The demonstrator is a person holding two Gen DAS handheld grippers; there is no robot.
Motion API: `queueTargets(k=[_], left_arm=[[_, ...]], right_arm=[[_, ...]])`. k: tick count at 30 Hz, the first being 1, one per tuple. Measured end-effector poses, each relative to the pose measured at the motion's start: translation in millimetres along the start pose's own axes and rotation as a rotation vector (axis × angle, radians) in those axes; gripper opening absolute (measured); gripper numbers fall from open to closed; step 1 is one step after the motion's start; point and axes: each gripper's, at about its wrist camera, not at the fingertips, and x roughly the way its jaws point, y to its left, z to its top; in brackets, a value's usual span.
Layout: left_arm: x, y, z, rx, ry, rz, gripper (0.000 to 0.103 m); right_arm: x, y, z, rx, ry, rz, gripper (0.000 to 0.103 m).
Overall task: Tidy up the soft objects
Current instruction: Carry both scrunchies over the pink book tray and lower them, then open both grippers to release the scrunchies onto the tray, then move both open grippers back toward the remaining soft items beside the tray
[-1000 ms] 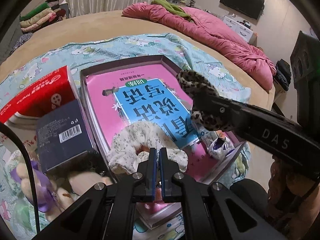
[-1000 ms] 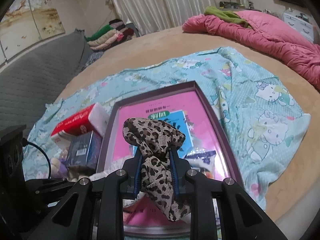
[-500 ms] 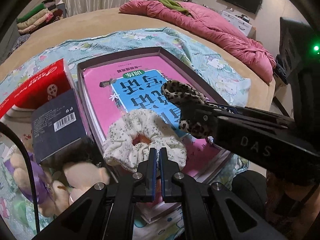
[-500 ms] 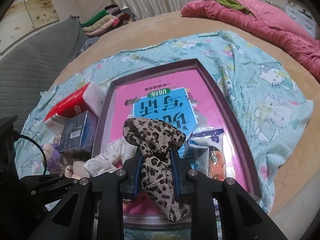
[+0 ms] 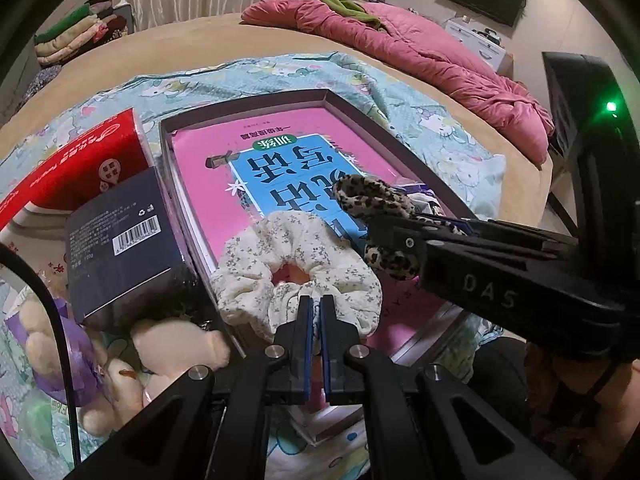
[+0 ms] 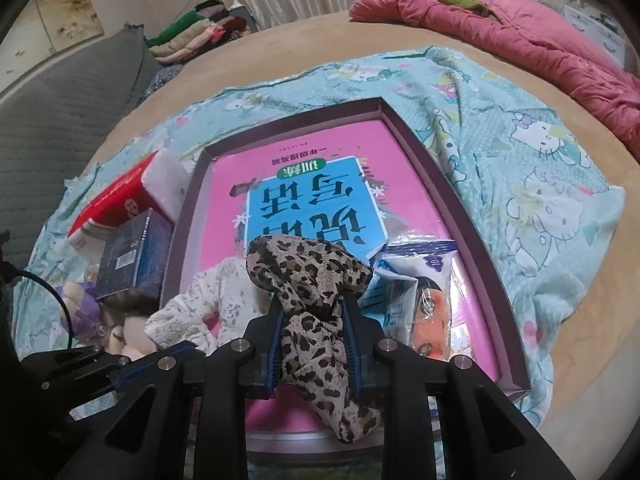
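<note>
A white floral scrunchie point(image 5: 280, 264) lies on the pink and blue book point(image 5: 280, 168) inside a shallow purple tray point(image 5: 360, 116). My left gripper point(image 5: 316, 308) is shut, pinching the scrunchie's near rim. A leopard-print scrunchie point(image 6: 308, 276) hangs between the pads of my right gripper point(image 6: 310, 312), which is shut on it. That gripper point(image 5: 380, 220) reaches in from the right in the left wrist view, holding the leopard scrunchie point(image 5: 372, 196) just above the book, beside the white scrunchie point(image 6: 200, 304). The left gripper point(image 6: 176, 350) shows at the lower left of the right wrist view.
A snack packet point(image 6: 416, 292) lies in the tray's right part. Left of the tray stand a dark box point(image 5: 120, 240) and a red tissue pack point(image 5: 80, 160), with a plush toy point(image 5: 160, 352) in front. Everything sits on a cartoon-print sheet point(image 6: 540, 200); a pink quilt point(image 5: 420, 52) lies behind.
My right gripper has come down with the leopard scrunchie, from over the tray's far right to close beside the white scrunchie. The left gripper has hardly moved.
</note>
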Motion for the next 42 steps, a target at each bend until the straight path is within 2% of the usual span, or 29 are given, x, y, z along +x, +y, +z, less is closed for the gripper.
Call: queueTargets(k=[4,10,11,15,18,21,23,25,27,28,30,32,33,35,42], left_arm=[[2.0,0.0,-0.9,-0.003,0.007,-0.005,0.004],[4.6,3.8,1.9,-0.023,0.011,-0.011,0.004],[4.9,4.1,1.8,-0.027,0.011,-0.015,0.004],[5.2,4.3,2.4,-0.032,0.008,-0.019,0.005],[6.1,5.6,2.2,-0.057,0.009,-0.03,0.006],[6.0,4.4,1.3,-0.065,0.01,-0.037,0.01],[6.5,4.0,1.1,-0.071,0.016,-0.043,0.017],[6.6,3.8,0.9,-0.075,0.022,-0.046,0.018],[6.0,3.0,1.9,-0.072,0.032,-0.047,0.02],[5.4,2.9,3.0,-0.071,0.035,-0.046,0.023],[3.0,3.7,4.0,-0.079,0.03,-0.055,0.034],[2.5,4.3,3.8,-0.088,0.031,-0.062,0.073],[2.9,4.0,3.6,-0.089,0.033,-0.068,0.077],[3.1,1.3,2.6,-0.08,0.034,-0.068,0.077],[1.9,-2.9,3.7,-0.069,0.031,-0.063,0.078]], right_arm=[[1.7,-3.8,-0.3,0.009,0.003,-0.005,0.03],[2.8,-8.5,-2.2,0.024,0.006,-0.007,0.037],[2.2,-8.7,-2.4,0.026,0.004,-0.007,0.041],[-3.7,-9.1,-1.2,0.031,-0.022,-0.005,0.042],[-7.7,-9.9,-0.7,0.034,-0.036,-0.002,0.048],[-10.9,-10.0,0.4,0.04,-0.049,0.009,0.049],[-12.9,-9.7,1.1,0.04,-0.059,0.017,0.051],[-16.3,-11.2,1.6,0.049,-0.075,0.017,0.054],[-20.2,-14.8,2.9,0.068,-0.098,0.011,0.061],[-22.2,-17.1,3.8,0.079,-0.108,0.007,0.063],[-26.7,-20.6,4.9,0.091,-0.128,0.001,0.064],[-29.5,-22.5,5.8,0.095,-0.141,-0.008,0.065],[-30.7,-23.1,6.1,0.097,-0.147,-0.009,0.066],[-33.2,-24.4,6.4,0.103,-0.154,-0.009,0.071],[-40.1,-30.2,6.6,0.124,-0.185,-0.01,0.073]])
